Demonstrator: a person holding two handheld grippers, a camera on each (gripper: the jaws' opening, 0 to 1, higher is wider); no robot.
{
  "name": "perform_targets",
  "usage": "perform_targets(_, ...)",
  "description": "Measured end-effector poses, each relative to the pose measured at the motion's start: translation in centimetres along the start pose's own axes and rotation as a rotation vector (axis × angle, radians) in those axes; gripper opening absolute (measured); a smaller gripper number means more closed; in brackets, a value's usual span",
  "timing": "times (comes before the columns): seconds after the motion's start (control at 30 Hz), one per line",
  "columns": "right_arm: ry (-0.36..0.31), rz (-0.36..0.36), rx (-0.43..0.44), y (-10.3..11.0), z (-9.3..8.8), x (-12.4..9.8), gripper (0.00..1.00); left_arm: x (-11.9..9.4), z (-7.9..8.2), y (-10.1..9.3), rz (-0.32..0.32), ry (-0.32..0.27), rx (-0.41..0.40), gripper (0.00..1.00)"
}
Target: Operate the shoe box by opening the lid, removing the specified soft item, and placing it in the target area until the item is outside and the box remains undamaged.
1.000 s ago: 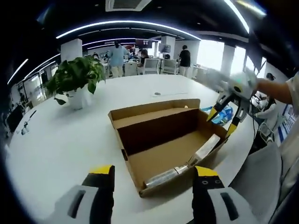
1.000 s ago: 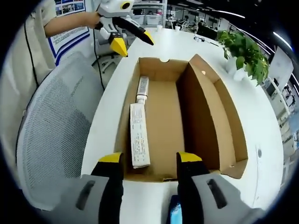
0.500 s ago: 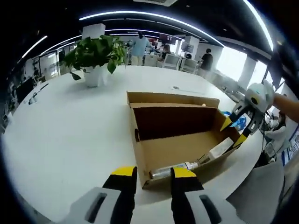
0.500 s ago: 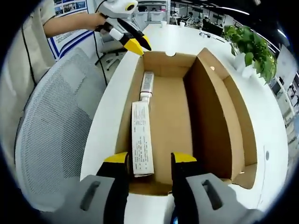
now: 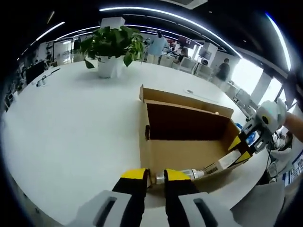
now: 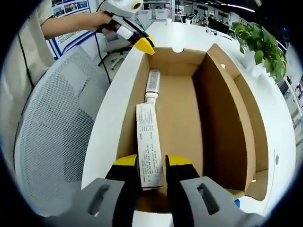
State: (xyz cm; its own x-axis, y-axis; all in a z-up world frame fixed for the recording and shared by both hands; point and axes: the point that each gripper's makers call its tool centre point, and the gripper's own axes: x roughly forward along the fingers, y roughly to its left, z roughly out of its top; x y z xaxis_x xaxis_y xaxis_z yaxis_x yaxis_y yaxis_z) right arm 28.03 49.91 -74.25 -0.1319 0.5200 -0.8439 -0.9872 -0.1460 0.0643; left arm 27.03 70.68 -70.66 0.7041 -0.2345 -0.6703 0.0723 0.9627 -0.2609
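tube (image 6: 149,142) lengthwise in box (image 6: 222,118) — cap away

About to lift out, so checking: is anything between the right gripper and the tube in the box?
Nothing visible. The right gripper has its jaws on either side of the near end of the tube, inside the open box. The lid stands off to the side, not over it. The left gripper sits at the far wall.
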Motion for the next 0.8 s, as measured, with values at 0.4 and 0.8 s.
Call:
perform_targets(0.4, -0.016, -0.012, -0.012, 0.1, 0.6, -0.4, 0.16, 0.0, 0.0, -0.1, 0.001, -0.001, 0.003, 0.13)
perform_targets(0.8, -0.053, -0.046, -0.012, -0.3, 1.9, -2.2, 0.15, 0.0, 0.0, -0.1, 0.002, 0.0, 0.012, 0.13)
